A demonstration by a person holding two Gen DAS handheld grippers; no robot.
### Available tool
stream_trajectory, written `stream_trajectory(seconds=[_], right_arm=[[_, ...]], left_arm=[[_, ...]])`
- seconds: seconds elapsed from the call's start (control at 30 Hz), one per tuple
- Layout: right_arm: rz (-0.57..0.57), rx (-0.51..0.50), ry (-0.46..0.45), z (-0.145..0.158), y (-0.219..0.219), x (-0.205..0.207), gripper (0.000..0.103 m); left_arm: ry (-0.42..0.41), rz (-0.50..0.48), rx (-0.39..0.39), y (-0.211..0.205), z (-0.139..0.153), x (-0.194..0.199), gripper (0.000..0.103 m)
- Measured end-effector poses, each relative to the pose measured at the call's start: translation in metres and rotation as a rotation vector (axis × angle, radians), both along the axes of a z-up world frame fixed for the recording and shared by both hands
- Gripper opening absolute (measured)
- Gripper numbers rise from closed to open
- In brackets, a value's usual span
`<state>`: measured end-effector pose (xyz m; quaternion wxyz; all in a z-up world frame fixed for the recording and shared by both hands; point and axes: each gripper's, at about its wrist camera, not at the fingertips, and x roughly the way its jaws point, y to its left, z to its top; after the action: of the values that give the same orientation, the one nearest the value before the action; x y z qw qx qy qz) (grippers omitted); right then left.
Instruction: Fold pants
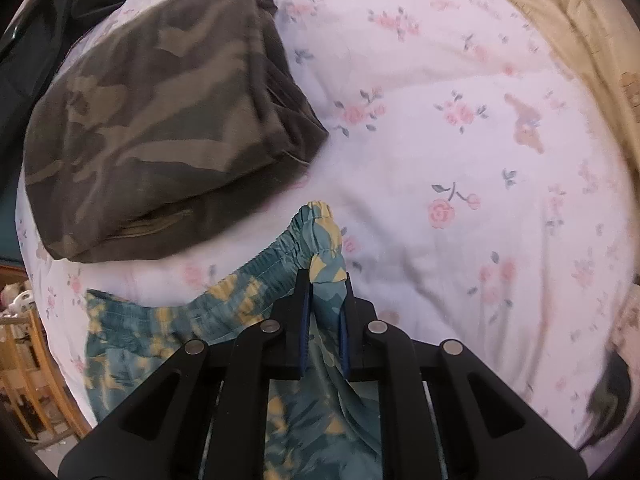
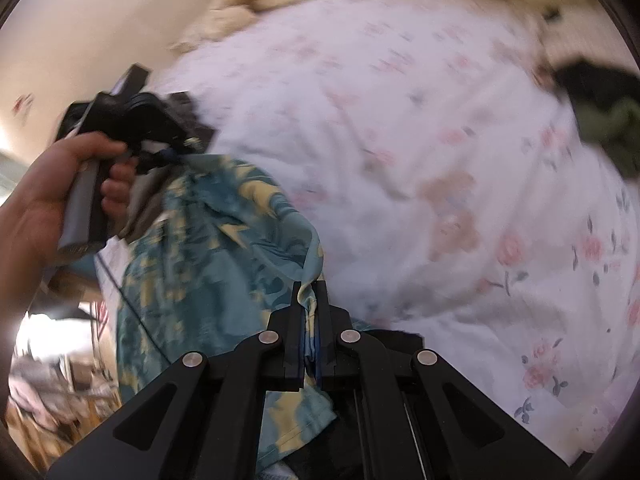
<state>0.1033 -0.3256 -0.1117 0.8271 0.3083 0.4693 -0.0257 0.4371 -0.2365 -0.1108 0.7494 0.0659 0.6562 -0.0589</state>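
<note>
We have both claws clamped on the teal-and-yellow patterned fabric pants (image 1: 256, 316). Left gripper (image 1: 326, 280) pinches the gathered elastic waistband; right gripper (image 2: 309, 292) pinches a thin edge. Folded camouflage garment (image 1: 160, 120) lies ahead-left of the left claw, on the white floral bedsheet (image 1: 460, 160).

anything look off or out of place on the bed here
Nothing damaged or spilled. The teal patterned pants hang bunched between the left gripper and right gripper, not yet flat. The camouflage pants already lie folded on the floral sheet.
</note>
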Motion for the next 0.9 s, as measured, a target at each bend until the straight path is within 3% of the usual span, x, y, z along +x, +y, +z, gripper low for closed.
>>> stream_trajectory(seconds=[0.13, 0.33, 0.5, 0.67, 0.8, 0.9], right_arm=[[0.138, -0.004, -0.079, 0.027, 0.031, -0.007, 0.002], [0.357, -0.017, -0.222, 0.074, 0.097, -0.015, 0.002], [0.518, -0.038, -0.268, 0.094, 0.165, -0.015, 0.002], [0.694, -0.060, -0.244, 0.079, 0.247, -0.012, 0.002], [0.783, -0.082, -0.177, 0.044, 0.288, -0.004, 0.002], [0.816, -0.097, -0.145, 0.022, 0.304, 0.003, 0.002]], left_arm=[[0.005, 0.004, -0.060, 0.030, 0.028, 0.001, 0.009], [-0.056, 0.001, -0.033, 0.103, 0.054, -0.021, 0.008], [-0.099, -0.019, -0.015, 0.161, 0.068, -0.035, 0.008], [-0.125, -0.084, 0.005, 0.206, 0.052, -0.042, 0.008], [-0.143, -0.113, 0.056, 0.231, 0.024, -0.047, 0.008], [-0.140, -0.093, 0.030, 0.244, 0.006, -0.044, 0.008]])
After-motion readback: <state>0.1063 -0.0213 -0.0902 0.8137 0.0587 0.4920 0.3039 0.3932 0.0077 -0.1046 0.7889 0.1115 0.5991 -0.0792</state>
